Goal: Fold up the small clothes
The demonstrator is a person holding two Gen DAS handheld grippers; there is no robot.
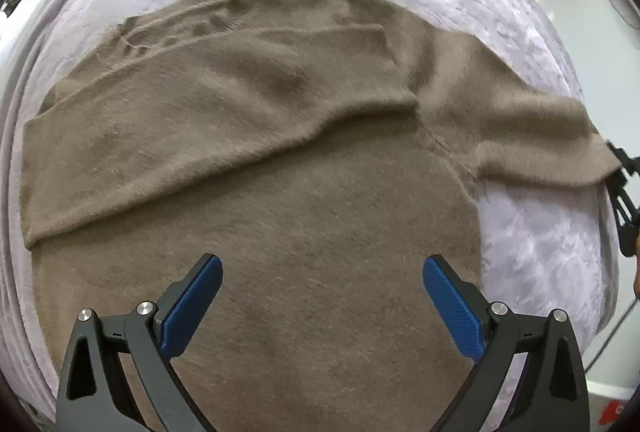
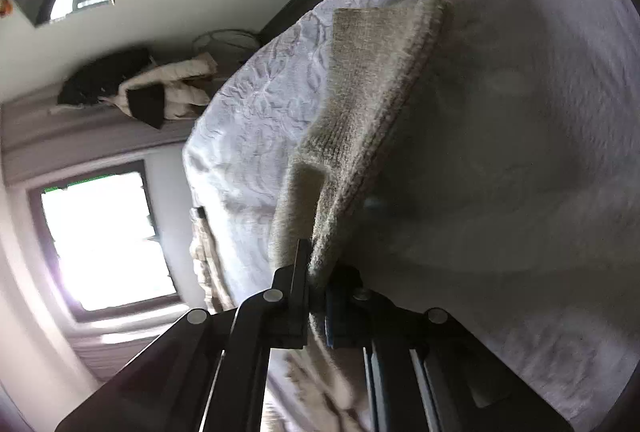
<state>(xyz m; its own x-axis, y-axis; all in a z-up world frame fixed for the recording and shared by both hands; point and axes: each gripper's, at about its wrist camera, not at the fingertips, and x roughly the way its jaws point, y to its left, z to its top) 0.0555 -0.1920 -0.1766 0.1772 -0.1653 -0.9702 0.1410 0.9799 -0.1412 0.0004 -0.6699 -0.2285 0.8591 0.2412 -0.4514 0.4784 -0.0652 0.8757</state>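
- A brown fuzzy sweater is seen spread flat on a pale quilted bedcover; the body of the garment fills the near and middle part of the left wrist view.
- One sleeve is laid folded across the body, running slantwise from the left edge up toward the middle; the other sleeve is stretched out to the right, its cuff end reaching the right edge of the picture.
- The left gripper is held above the lower body of the sweater, pointed steeply down; its blue pads are spread wide apart and nothing is caught between them.
- The right gripper is closed on the sleeve cuff; the ribbed knit is pinched between the two fingers, and the fabric rises from them toward the top of the view.
- In the right wrist view the bedcover is seen behind and beside the cuff; the picture is tilted and partly blurred.
- A bright window is seen at the left, and a heap of dark and cream clothes above it.
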